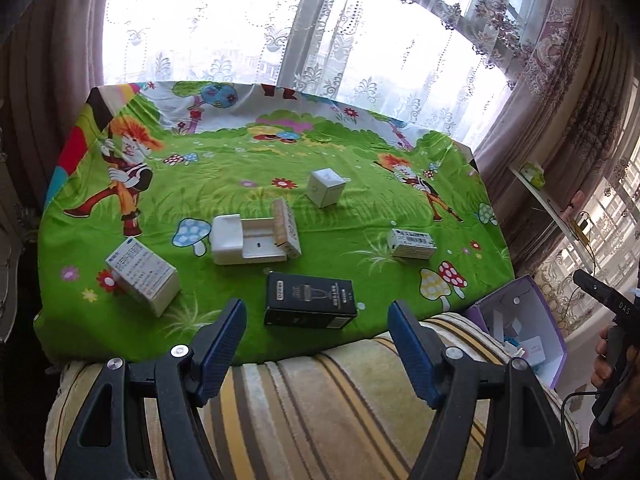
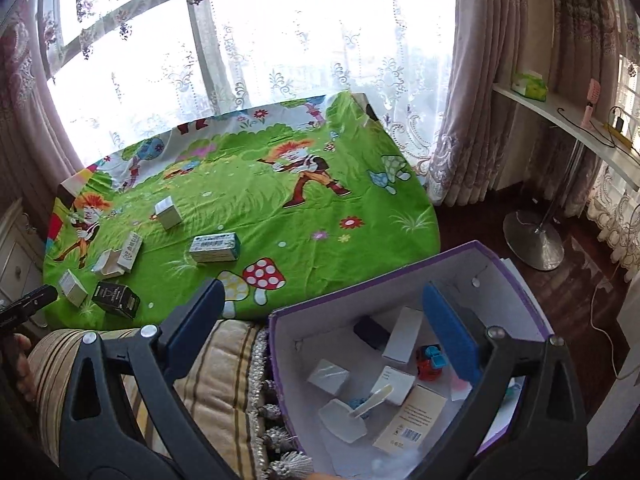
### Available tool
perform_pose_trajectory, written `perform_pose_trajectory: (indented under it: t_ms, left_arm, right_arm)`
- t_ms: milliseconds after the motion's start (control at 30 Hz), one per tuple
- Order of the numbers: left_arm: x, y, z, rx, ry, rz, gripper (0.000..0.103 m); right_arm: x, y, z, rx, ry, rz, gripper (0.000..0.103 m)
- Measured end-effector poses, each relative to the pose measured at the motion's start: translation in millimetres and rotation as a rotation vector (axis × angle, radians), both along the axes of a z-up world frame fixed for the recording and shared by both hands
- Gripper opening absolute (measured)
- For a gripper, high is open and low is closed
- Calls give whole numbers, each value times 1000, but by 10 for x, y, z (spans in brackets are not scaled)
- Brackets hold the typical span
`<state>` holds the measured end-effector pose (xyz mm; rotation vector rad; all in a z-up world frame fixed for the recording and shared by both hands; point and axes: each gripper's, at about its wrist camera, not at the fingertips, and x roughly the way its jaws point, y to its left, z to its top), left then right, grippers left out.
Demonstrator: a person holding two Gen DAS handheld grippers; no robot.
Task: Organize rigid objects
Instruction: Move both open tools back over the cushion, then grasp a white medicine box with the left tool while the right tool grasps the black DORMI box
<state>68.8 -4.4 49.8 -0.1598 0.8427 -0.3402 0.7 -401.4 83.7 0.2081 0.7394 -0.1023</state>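
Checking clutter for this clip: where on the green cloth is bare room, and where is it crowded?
Bare: far strip by the window, and the right side past the teal box. Crowded: near-left cluster around the black box and white tray.

Hanging across the top of both views: white lace curtain [image 1: 248, 32] over a bright window, with mauve patterned drapes [image 2: 492, 92] bunching at the right. Covering the table through the middle of the frame: green cartoon cloth [image 1: 248, 168] showing mushrooms, flowers and orange-haired figures. Lying along the lower edge: striped beige cushion [image 1: 320, 408], its tassel fringe [image 2: 268, 408] showing in the right wrist view. Running along the upper right: white shelf [image 2: 560, 116] carrying a green tissue box [image 2: 529, 84] and a pink object. Standing at right on dark wood floor: round metal stand base [image 2: 534, 242]. Trailing nearby: white cable [image 2: 600, 312].
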Motion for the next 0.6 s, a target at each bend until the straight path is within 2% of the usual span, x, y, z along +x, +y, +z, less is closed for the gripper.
perform_pose_trajectory:
  t_ms: [100, 200, 300, 467, 600]
  left_arm:
    - [2, 202, -49, -14, 17, 14, 74]
    - [6, 365, -61, 14, 21, 32, 74]
    - [45, 534, -73, 72, 21, 51, 74]
    - [153, 767, -120, 162, 23, 60, 74]
    - [276, 881, -192, 215, 33, 29, 84]
  right_arm:
    - [67, 236, -14, 27, 8, 71, 100]
    - [132, 515, -12, 23, 19, 145, 100]
    - [203, 789, -16, -8, 40, 199, 100]
    - [352, 1216, -39, 26, 77, 296, 100]
    - [468, 1617, -64, 22, 94, 351, 100]
